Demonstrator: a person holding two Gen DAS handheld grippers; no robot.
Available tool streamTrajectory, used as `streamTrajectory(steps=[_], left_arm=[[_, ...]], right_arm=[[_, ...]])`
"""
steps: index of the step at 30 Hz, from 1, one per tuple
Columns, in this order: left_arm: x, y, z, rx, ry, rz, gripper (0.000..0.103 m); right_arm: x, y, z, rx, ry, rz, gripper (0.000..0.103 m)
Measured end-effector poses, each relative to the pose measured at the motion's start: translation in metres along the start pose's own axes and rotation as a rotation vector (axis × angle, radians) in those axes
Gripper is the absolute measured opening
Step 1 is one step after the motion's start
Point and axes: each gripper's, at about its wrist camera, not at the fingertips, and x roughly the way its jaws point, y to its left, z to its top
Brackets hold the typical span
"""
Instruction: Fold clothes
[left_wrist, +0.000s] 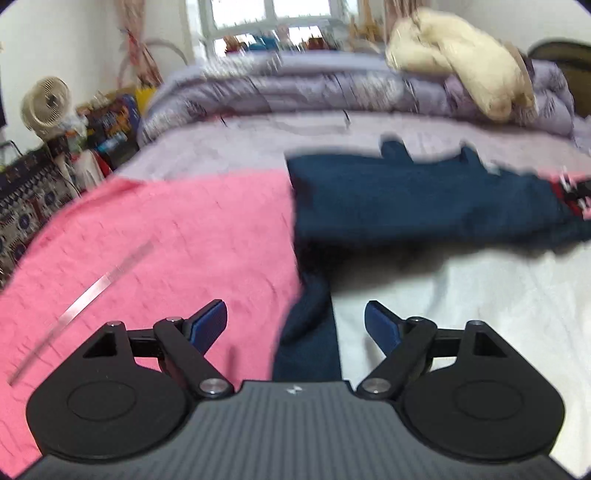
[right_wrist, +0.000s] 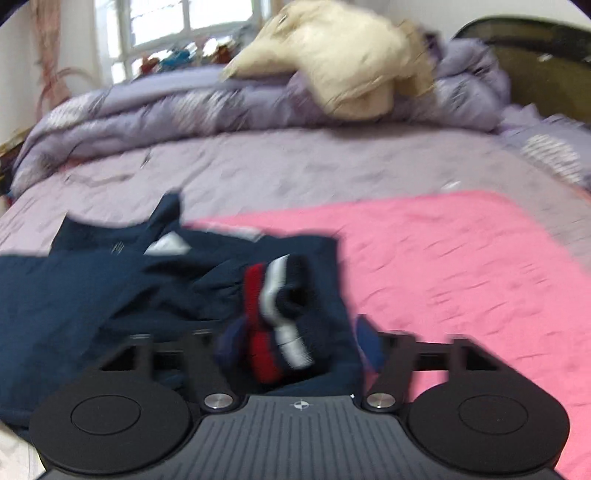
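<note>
A navy garment (left_wrist: 406, 203) lies spread across the bed, partly on a pink blanket (left_wrist: 147, 240). One narrow navy part of it runs down toward me between the fingers of my left gripper (left_wrist: 295, 314). That gripper stands open and its blue pads touch nothing. In the right wrist view the same navy garment (right_wrist: 74, 295) is bunched up, and its red, white and navy striped cuff (right_wrist: 273, 295) lies between the fingers of my right gripper (right_wrist: 297, 339). Those jaws stand wide around the cuff; the picture is blurred and no pad visibly presses on it.
A rolled purple quilt (left_wrist: 295, 88) with a cream garment (left_wrist: 461, 62) on it lies along the far side of the bed. A white sheet (left_wrist: 480, 295) covers the near right. A thin metal strip (left_wrist: 85, 299) lies on the pink blanket. A fan (left_wrist: 46, 101) and clutter stand at the left.
</note>
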Motion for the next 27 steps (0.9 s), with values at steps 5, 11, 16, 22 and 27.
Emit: streamTrajectory(steps=[5,11,16,22,27], left_arm=[[-0.002,-0.004,0.044,-0.02,-0.15,-0.063,0.089],[0.07,-0.051,0.059,0.074,-0.05,-0.074,0.089],[0.11,-0.049,0.037,0.114,0.063,-0.011,0.093],[0.11,-0.028,0.041,-0.013,0.128,0.018,0.094],[0.091,-0.022,0.031,0.107,0.067,0.104,0.094]], right_arm=[[-0.044,0.01,0.008,-0.034,-0.182,0.035,0.073],[-0.021,0.096,-0.013,-0.286,-0.054,0.354,0.068],[0.03,0.087,-0.028,-0.238,0.054,0.294,0.065],[0.038,0.068,-0.007,-0.171,0.085,0.235,0.056],[-0.018,0.06,-0.024,-0.344,-0.119,0.195,0.091]])
